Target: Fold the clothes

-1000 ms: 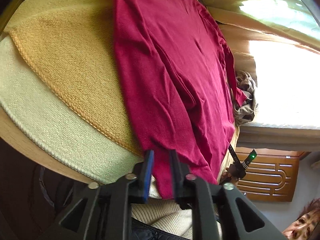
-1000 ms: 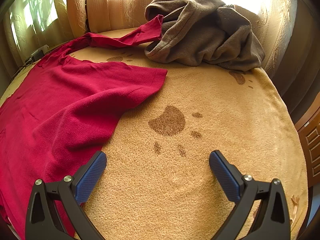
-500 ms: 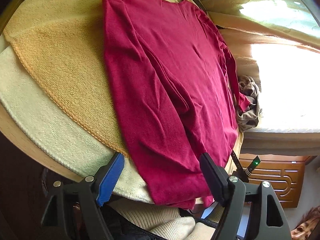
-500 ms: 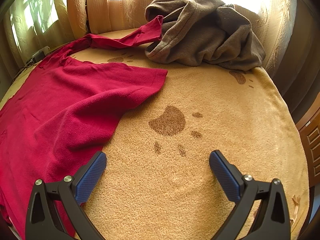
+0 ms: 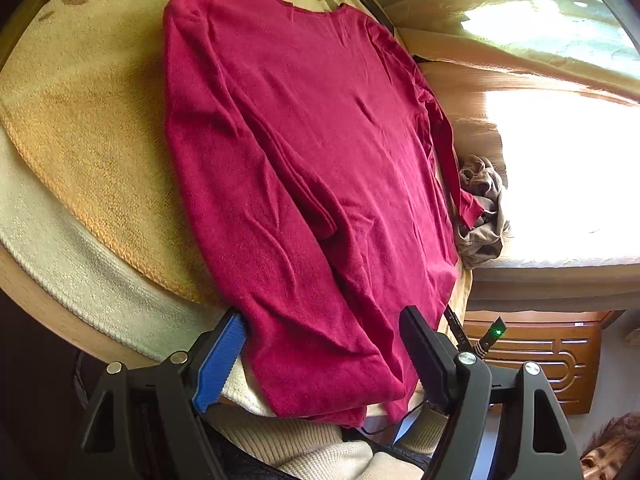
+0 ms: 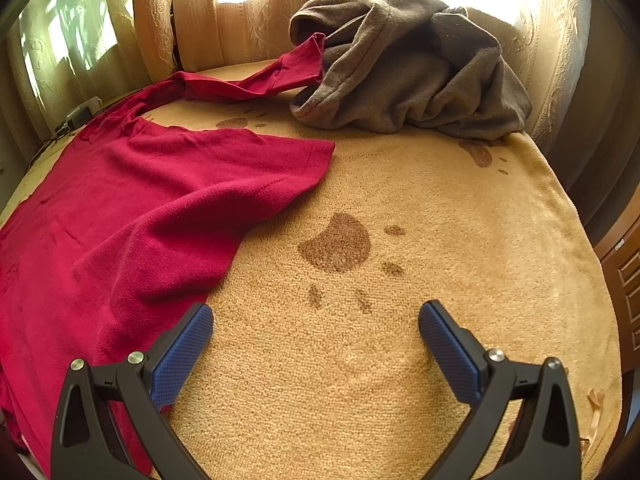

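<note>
A red long-sleeved top (image 5: 304, 168) lies flat on a tan blanket (image 5: 80, 120), one sleeve folded across its body, its hem hanging over the near edge. My left gripper (image 5: 324, 344) is open, its fingers either side of the hem, holding nothing. In the right wrist view the red top (image 6: 132, 216) fills the left, its far sleeve reaching a grey garment (image 6: 408, 68). My right gripper (image 6: 316, 340) is open and empty over bare blanket (image 6: 440, 240), just right of the top's edge.
The crumpled grey garment also shows in the left wrist view (image 5: 480, 208) at the blanket's far side. Curtains (image 6: 192, 12) and a bright window stand behind. A wooden cabinet (image 5: 540, 356) is beyond the bed. A cream knitted cover (image 5: 60, 240) lies under the blanket.
My left gripper was shut on the red top's hem one second ago; it has opened, let go and pulled back slightly. The right gripper has stayed put.
</note>
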`<state>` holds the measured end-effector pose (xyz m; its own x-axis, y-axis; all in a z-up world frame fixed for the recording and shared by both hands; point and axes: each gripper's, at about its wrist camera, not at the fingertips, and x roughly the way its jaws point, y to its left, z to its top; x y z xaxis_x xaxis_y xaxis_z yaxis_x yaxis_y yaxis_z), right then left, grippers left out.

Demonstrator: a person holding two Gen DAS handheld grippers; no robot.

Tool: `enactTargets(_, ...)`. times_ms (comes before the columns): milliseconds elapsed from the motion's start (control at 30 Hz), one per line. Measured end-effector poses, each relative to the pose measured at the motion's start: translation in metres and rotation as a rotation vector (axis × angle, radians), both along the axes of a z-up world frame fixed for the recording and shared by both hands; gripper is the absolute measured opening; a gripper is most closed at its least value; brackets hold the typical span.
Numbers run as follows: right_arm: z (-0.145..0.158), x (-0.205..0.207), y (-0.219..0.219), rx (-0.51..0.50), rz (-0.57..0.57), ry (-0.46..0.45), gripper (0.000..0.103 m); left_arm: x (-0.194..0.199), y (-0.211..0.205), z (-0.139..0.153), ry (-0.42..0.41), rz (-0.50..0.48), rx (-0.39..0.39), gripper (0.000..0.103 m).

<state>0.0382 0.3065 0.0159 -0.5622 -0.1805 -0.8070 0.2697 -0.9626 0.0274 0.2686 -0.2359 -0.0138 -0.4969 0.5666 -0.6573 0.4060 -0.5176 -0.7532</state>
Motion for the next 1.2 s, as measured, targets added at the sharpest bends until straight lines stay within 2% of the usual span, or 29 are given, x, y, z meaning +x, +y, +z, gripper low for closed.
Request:
enactTargets(167, 0.0, 0.0, 0.001, -0.009, 0.0, 0.0, 0.103, -0.012, 0.003, -0.013, -0.018, -0.011, 0.004, 0.08)
enactTargets(233, 0.0, 0.0, 0.002, -0.009, 0.0, 0.0, 0.103, -0.012, 0.005, -0.016, 0.013, -0.007, 0.001, 0.08)
enactTargets(400, 0.0, 0.0, -0.001, 0.003, -0.001, 0.0, 0.103, -0.008, 0.011, -0.01, 0.059, -0.032, -0.085, 0.078)
enactTargets(433, -0.001, 0.0, -0.001, 0.006, -0.001, 0.0, 0.103, -0.007, 0.012, -0.01, 0.063, -0.029, -0.103, 0.067)
enactTargets(467, -0.001, 0.0, -0.002, 0.008, -0.001, 0.0, 0.103, -0.006, 0.012, -0.011, 0.05, -0.024, -0.122, 0.042)
enactTargets(533, -0.001, -0.001, -0.002, 0.007, 0.0, 0.0, 0.103, -0.003, 0.009, -0.017, 0.025, -0.003, -0.134, 0.012)
enactTargets(700, -0.001, -0.002, -0.002, 0.002, 0.0, 0.0, 0.103, 0.019, -0.004, -0.021, 0.032, 0.074, -0.072, 0.011)
enactTargets(933, -0.002, -0.002, -0.003, 0.012, 0.001, 0.0, 0.103, 0.076, -0.029, 0.019, 0.026, 0.166, -0.22, 0.011)
enactTargets(1000, -0.003, -0.003, -0.004, 0.018, 0.001, -0.001, 0.103, 0.082, -0.035, 0.018, 0.002, 0.169, -0.246, 0.011)
enactTargets(1200, -0.003, -0.003, -0.008, 0.026, -0.001, -0.001, 0.103, 0.086, -0.056, 0.004, -0.041, 0.203, -0.259, 0.011)
